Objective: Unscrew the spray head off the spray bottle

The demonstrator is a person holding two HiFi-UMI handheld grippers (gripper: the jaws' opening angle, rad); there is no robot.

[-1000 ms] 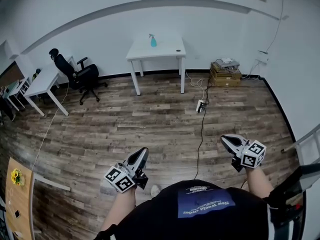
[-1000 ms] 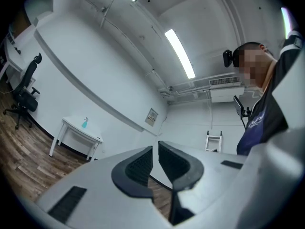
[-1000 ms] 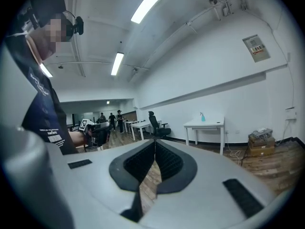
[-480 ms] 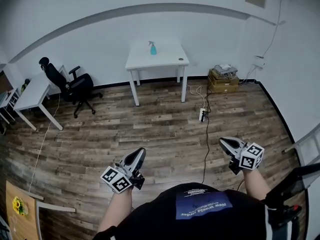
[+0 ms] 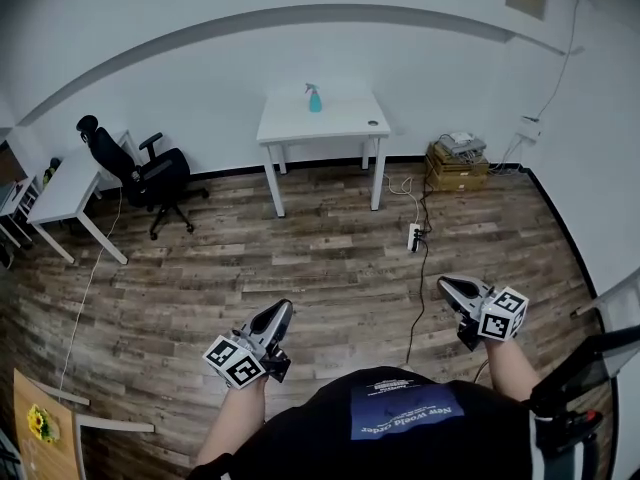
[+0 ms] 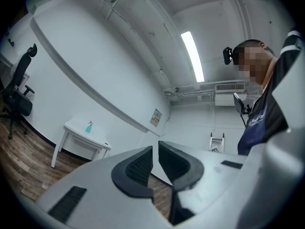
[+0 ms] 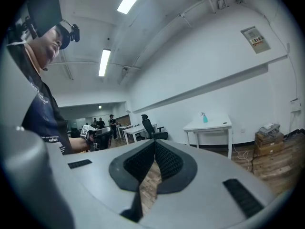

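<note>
I'm looking across a bare, white-walled room with a plank floor [image 5: 300, 258] to a white table [image 5: 345, 120] set against the far wall. The spray bottle [image 5: 315, 98] is pale blue with its spray head on. It stands upright on that table, toward the back edge and left of centre. I judge the unscrewing has not begun. Right of the table sit stacked boxes [image 5: 458, 160]. A power strip [image 5: 413, 236] lies on its cable in front of the table's right legs, and a black office chair [image 5: 150, 168] stands off to the left. Both grippers are well short of the table, low by the person's torso and aimed roughly toward it. I take that as a carrying pose for crossing the floor. The left gripper [image 5: 279, 311] has its jaws drawn together with nothing between them. The right gripper [image 5: 446, 284] is the same, pads meeting and empty. Neither touches anything.
</note>
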